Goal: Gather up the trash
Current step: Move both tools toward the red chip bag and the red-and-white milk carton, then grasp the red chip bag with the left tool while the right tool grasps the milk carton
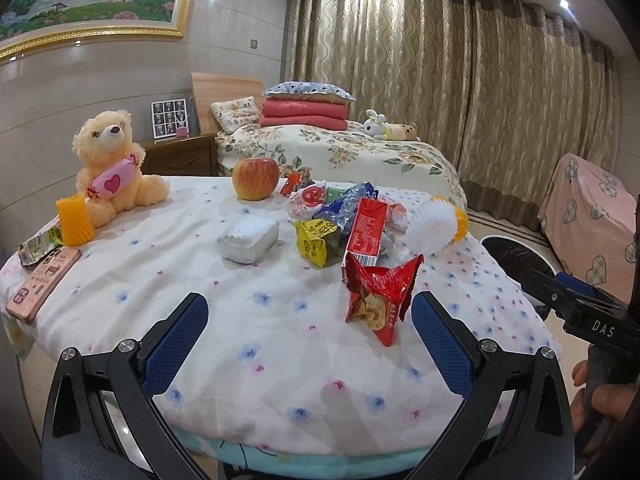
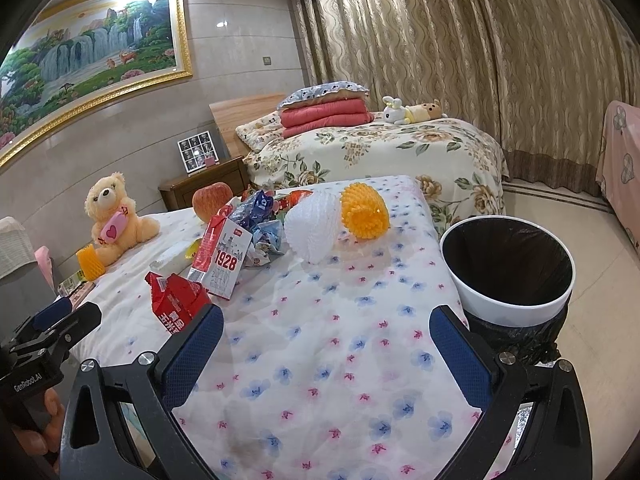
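A pile of trash lies on the flowered table cover (image 1: 256,320): a torn red snack bag (image 1: 378,300) (image 2: 176,304), a red and white milk carton (image 1: 364,232) (image 2: 220,258), blue and yellow wrappers (image 1: 320,236), a white foam net (image 2: 312,226) and an orange foam net (image 2: 365,212). My left gripper (image 1: 308,336) is open just in front of the red snack bag, with nothing between its fingers. My right gripper (image 2: 326,344) is open over the bare cover, empty. A white bin with a black liner (image 2: 508,264) stands off the table's right edge.
A teddy bear (image 1: 110,160), an apple (image 1: 256,179), a white foam block (image 1: 248,238), another orange net (image 1: 74,220) and a pink box (image 1: 40,284) sit on the table. A bed (image 1: 340,152) and curtains lie beyond. A hand (image 1: 600,404) holds the other gripper.
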{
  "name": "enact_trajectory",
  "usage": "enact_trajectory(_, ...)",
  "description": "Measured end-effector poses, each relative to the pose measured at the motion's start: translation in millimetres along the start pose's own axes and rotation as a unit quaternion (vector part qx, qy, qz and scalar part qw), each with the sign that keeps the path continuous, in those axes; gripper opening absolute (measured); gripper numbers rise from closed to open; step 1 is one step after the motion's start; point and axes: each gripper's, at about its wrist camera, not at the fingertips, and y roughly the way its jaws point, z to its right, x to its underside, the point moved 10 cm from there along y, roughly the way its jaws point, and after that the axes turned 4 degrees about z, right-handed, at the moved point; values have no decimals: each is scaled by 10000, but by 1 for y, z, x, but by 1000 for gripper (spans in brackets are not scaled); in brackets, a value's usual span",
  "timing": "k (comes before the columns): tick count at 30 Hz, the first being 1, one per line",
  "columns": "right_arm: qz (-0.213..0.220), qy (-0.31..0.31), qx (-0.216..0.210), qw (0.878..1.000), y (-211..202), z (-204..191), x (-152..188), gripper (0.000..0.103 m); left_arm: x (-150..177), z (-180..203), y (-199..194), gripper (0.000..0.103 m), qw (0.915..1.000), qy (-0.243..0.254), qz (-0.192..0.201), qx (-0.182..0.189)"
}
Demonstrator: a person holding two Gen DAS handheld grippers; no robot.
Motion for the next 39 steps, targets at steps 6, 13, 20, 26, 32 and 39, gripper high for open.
enact_trajectory(6,-13,8,1,10000,0,0,1,103,0,2,1,103,10000,30,-31,48)
enact_trajectory(13,-121,120,-6,9999,7,8,0,103,7,2,10,103,9997,-35,-235,102)
enact_trajectory(20,-285,260,-15,9993,18,20,1,103,16,12,22,103,9985,15,-497,241)
enact_trajectory(26,-467,373,-89,9982,31,25,4,103,23,18,38,103,9965,-29,-749,365)
enact_trajectory(32,-614,516,-171,9966,46,27,4,103,26,29,51,103,9946,12,-897,512)
enact_trajectory(39,-788,556,-249,9950,59,24,8,103,33,42,72,75,9907,89,-1146,725)
